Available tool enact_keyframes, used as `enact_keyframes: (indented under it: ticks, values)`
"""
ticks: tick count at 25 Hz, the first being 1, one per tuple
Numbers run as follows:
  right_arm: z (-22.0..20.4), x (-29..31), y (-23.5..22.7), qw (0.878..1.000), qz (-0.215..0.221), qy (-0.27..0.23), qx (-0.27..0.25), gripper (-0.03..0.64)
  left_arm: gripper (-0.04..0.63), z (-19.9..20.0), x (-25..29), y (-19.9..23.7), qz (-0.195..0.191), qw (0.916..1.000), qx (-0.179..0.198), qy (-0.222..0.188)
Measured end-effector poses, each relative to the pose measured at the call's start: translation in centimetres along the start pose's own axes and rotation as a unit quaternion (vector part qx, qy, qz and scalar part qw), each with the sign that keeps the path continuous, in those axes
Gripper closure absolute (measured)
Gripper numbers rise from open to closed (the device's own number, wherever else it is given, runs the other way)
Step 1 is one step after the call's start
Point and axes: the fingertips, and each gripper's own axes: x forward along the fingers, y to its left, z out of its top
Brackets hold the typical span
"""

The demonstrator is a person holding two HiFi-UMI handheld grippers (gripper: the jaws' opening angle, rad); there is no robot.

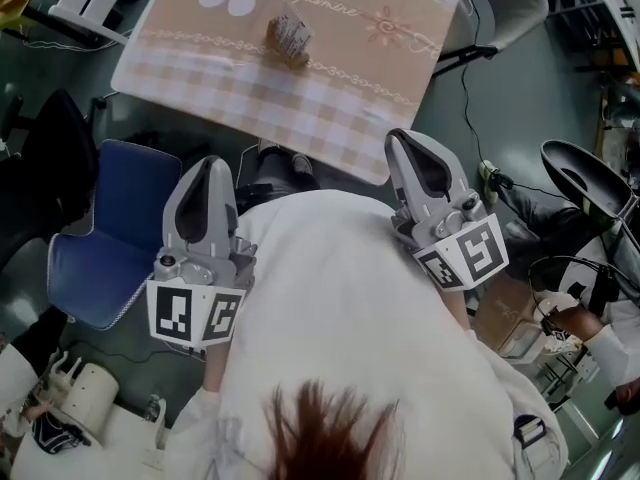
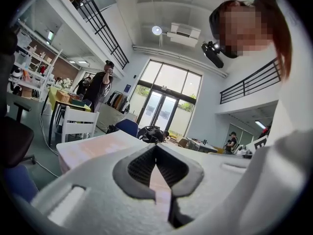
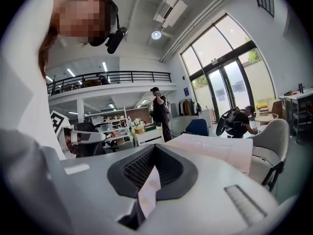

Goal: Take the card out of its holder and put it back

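A small brownish card holder [image 1: 289, 40] stands on the table [image 1: 330, 108], which has a pink checked cloth, at the top of the head view. Both grippers hang short of the table's near edge, in front of the person's white shirt. My left gripper [image 1: 207, 164] points at the table with its jaws shut and nothing between them [image 2: 156, 149]. My right gripper [image 1: 404, 139] is also shut and empty [image 3: 155, 149]. The table's cloth shows beyond each pair of jaws [image 2: 93, 148] [image 3: 215, 148]. The holder is hidden in both gripper views.
A blue chair [image 1: 105, 233] stands left of the person, a white chair [image 1: 505, 8] at the table's far right, and a black seat [image 1: 590, 173] to the right. Cables cross the floor. A person in black [image 2: 100, 87] stands beyond the table.
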Motion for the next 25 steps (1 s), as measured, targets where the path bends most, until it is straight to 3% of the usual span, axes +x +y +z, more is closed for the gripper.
enact_keyframes:
  ticks: [8,25]
  values:
    - [0.2,-0.1,1.1,0.999,0.006,0.004,-0.041,0.618,0.595,-0.1,-0.4,0.2,0.002,0.9999,-0.013,-0.009]
    - [-0.3,0.1,2.5,0.998,0.044,0.013,-0.047,0.618,0.595,-0.4,-3.4,0.6,0.040,0.9984,-0.019,-0.036]
